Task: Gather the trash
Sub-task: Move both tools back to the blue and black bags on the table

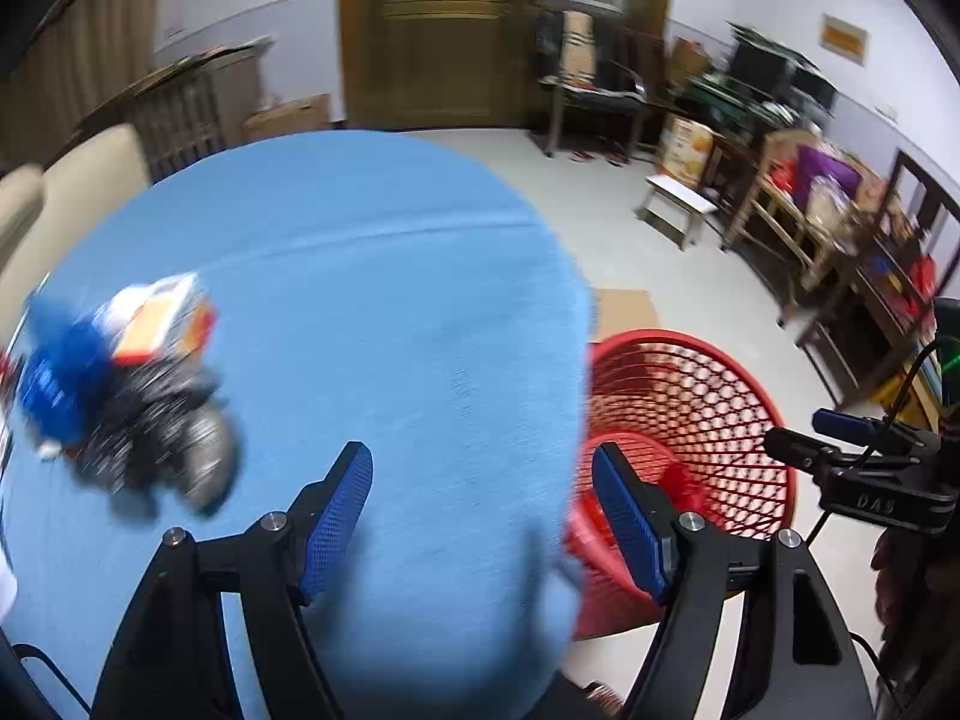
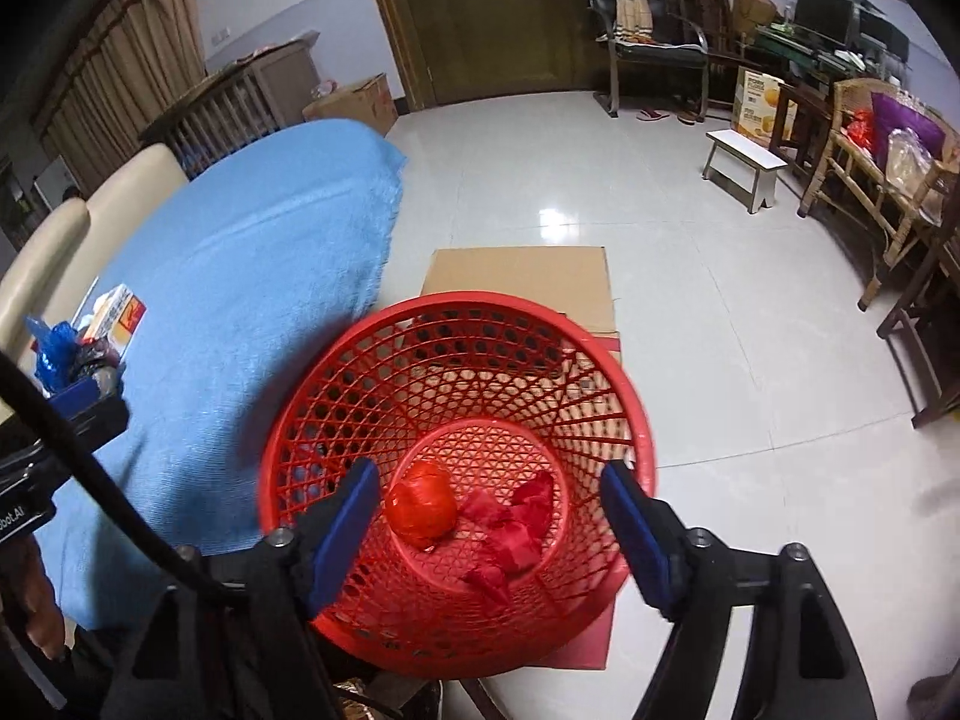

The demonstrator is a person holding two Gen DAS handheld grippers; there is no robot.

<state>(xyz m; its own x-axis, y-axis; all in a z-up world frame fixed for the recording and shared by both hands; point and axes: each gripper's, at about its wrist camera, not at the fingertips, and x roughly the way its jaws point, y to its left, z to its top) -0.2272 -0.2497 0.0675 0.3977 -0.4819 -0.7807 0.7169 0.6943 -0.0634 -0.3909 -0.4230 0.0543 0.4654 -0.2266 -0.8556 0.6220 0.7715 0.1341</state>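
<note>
Right wrist: right hand-held gripper [image 2: 489, 531] wide apart, empty, over red basket [image 2: 288, 450].

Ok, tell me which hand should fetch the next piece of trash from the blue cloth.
Left. The left gripper hangs open over the blue cloth, nearer the trash pile; the right gripper is open above the red basket.

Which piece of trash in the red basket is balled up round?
The shiny red ball, left on the basket floor; the red wrapper beside it lies loose and crumpled.
</note>
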